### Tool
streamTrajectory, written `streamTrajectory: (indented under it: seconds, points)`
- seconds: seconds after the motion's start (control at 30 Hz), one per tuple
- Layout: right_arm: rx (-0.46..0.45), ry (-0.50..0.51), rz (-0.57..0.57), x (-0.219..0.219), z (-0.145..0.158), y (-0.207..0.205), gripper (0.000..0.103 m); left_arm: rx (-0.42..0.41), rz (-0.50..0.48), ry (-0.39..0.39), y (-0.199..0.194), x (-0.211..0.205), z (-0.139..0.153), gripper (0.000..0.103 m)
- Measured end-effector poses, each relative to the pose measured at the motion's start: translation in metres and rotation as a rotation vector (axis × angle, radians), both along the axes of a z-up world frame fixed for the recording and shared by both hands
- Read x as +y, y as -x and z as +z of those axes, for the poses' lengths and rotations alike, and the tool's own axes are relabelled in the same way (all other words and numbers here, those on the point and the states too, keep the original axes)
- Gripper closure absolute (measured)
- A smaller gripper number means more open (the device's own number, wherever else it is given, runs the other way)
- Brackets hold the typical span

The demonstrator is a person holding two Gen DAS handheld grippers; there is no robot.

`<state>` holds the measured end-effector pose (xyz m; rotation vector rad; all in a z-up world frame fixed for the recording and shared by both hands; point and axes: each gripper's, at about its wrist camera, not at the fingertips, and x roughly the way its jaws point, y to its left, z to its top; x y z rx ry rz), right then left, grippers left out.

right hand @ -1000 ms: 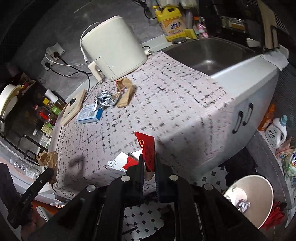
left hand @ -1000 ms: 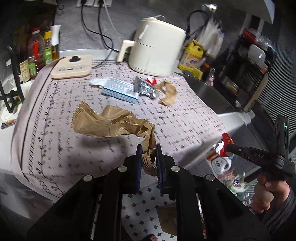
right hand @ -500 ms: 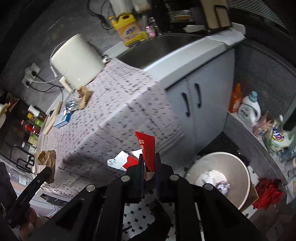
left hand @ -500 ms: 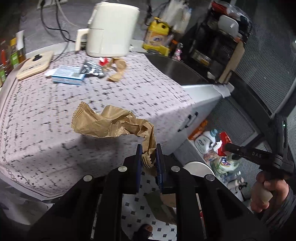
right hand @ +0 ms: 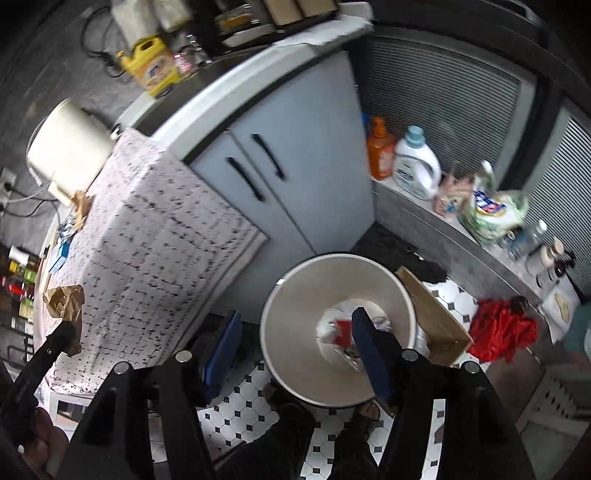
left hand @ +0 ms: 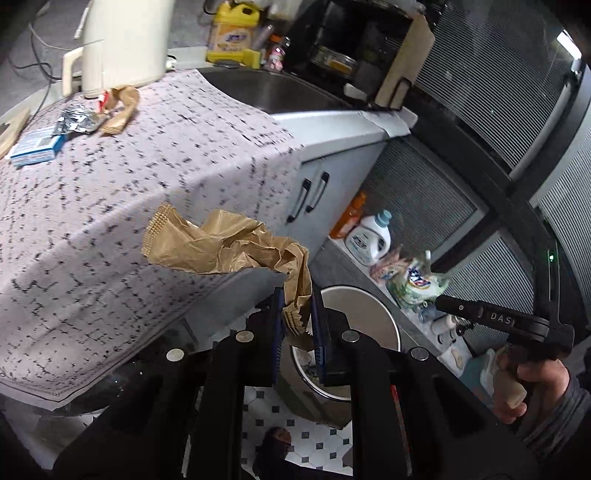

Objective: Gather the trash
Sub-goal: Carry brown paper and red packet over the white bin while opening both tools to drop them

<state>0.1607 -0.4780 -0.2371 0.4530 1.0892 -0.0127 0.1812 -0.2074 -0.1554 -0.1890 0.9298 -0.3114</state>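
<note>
Right wrist view: the right gripper (right hand: 295, 347) is spread wide, nothing between its blue pads (right hand: 369, 354), and it hangs right over the beige trash bin (right hand: 273, 328) on the tiled floor (right hand: 243, 406). Down in the bottom of the bin sits a red-and-white wrapper (right hand: 341, 330) among some white crumpled scraps. A cardboard piece (right hand: 432, 314) leans just beside the bin at about 3 o'clock, and a red bag (right hand: 502, 332) lies further out the same way. At 12 o'clock is the grey cabinet (right hand: 288, 155) with two black handles, and at 1 o'clock the orange bottle (right hand: 380, 151) and white detergent jug (right hand: 417, 162) stand side by side on a ledge.

From the left wrist camera, the left gripper (left hand: 297, 325) is clamped down on one end of a crumpled brown paper bag (left hand: 221, 247). The rest of the bag sticks out toward 11 o'clock, up in the air in front of the patterned tablecloth (left hand: 110, 206), not touching it. The bin (left hand: 373, 317) shows just behind the closed fingers, at roughly 1 o'clock.

Still on the table at 10 to 11 o'clock: a blue box (left hand: 35, 147), a silver foil wrapper (left hand: 75, 120) and another brown paper scrap (left hand: 123, 107), all bunched near the cream appliance (left hand: 125, 40). The yellow jug (left hand: 232, 35) stands by the sink (left hand: 280, 92) at 12.
</note>
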Motion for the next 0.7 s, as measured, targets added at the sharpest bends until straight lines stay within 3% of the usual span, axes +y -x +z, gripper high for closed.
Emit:
streamTrajectory:
  seconds: [0.53,0.7]
  points:
    - [-0.041,0.037,-0.194,-0.076,0.007,0.056,0.031,0.075,-0.307,-0.009,-0.015,-0.115,-0.027,0.088]
    - [-0.060,0.024,-0.244,-0.084,0.007,0.073,0.031,0.138,-0.388,-0.023,-0.021,-0.152,-0.048,0.088]
